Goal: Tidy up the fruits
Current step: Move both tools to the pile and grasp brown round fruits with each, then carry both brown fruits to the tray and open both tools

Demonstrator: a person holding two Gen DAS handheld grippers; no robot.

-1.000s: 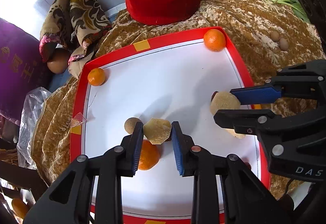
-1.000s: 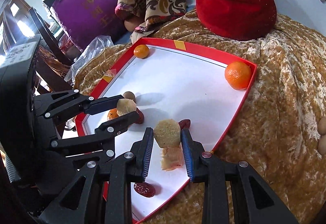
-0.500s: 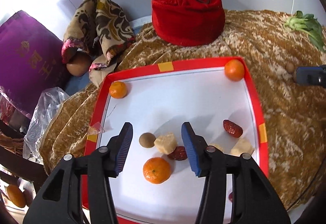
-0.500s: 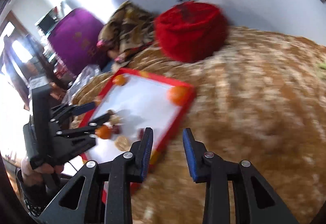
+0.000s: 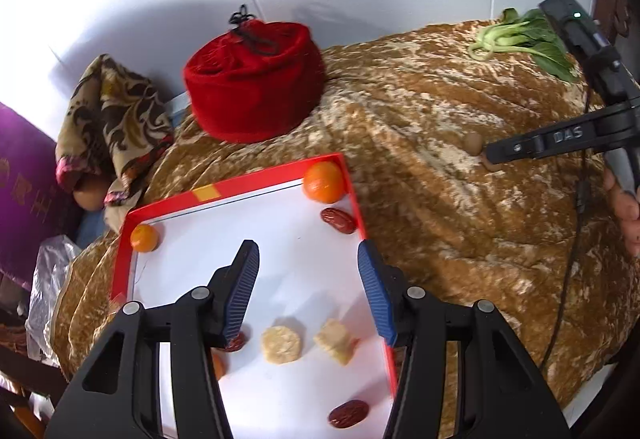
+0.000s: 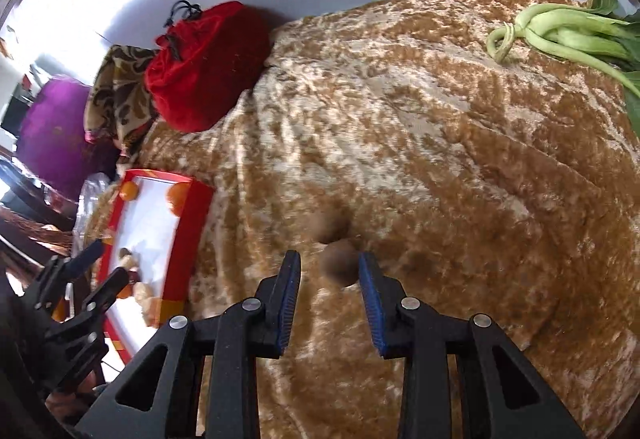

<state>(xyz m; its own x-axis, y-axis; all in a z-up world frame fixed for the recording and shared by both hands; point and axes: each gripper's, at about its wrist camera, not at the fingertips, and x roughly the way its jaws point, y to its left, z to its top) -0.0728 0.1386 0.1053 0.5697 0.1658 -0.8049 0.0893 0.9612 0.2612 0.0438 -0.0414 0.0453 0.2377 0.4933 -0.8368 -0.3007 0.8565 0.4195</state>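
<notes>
Over tray (image 5: 352, 199), left claw (image 5: 308, 291) hangs open, gripping nothing; oranges (image 5: 323, 181) at 12. Right claw (image 6: 330, 293) open around brown fruit (image 6: 339, 264) on cloth (image 6: 440, 159).

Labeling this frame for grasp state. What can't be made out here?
- Two small brown fruits, right wrist view: motion-blurred; type and contact with the open right claw unclear.
- Orange, left wrist view: mostly hidden behind the open left claw.
- Tray, left wrist view: near edge cut off by the frame.
</notes>
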